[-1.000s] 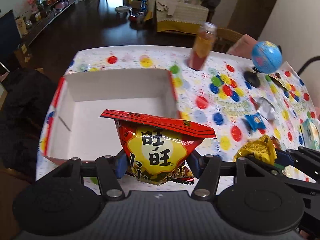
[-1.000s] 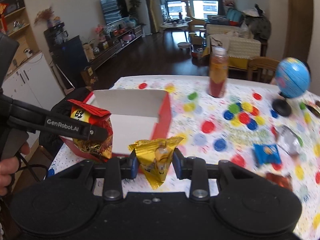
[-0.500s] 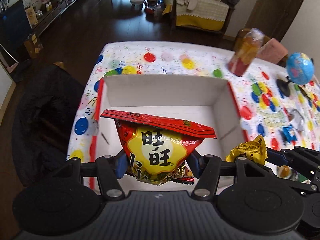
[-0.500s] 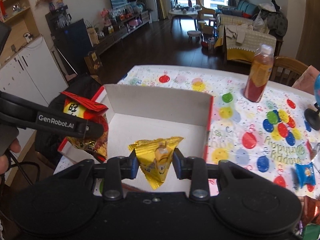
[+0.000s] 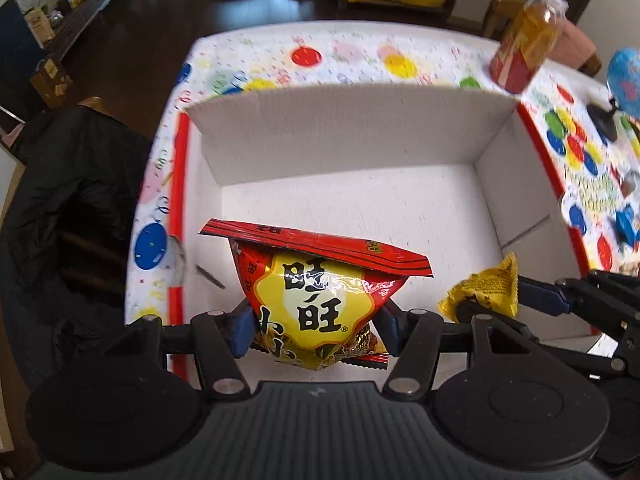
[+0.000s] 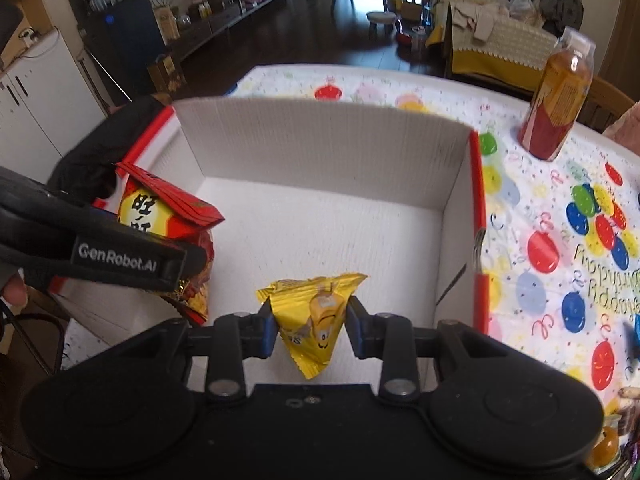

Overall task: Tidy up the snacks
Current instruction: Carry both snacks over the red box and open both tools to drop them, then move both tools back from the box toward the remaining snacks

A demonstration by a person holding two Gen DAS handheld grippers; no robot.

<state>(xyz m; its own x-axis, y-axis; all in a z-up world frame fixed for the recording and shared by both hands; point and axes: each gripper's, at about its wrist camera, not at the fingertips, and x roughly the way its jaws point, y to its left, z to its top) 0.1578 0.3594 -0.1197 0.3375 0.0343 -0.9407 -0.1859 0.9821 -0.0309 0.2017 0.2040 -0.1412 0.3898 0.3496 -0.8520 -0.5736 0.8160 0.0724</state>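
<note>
A white cardboard box with red edges [image 5: 348, 136] [image 6: 320, 140] stands open on the dotted tablecloth. My left gripper [image 5: 314, 326] is shut on a red and yellow snack bag [image 5: 316, 284], held over the box's near left part; the bag also shows in the right wrist view [image 6: 160, 208]. My right gripper [image 6: 310, 330] is shut on a small yellow snack packet [image 6: 316, 312], held over the box's near edge; that packet also shows in the left wrist view [image 5: 484, 290]. The box floor shows nothing lying in it.
A bottle of orange drink [image 6: 560, 100] [image 5: 528, 48] stands behind the box on the right. A blue globe [image 5: 624, 80] and small wrapped snacks [image 5: 624, 224] lie on the table's right side. A black coat [image 5: 68, 184] hangs on a chair to the left.
Both grippers have moved forward and left with their packets, from in front of the box to over its near part. The box now fills both views.
</note>
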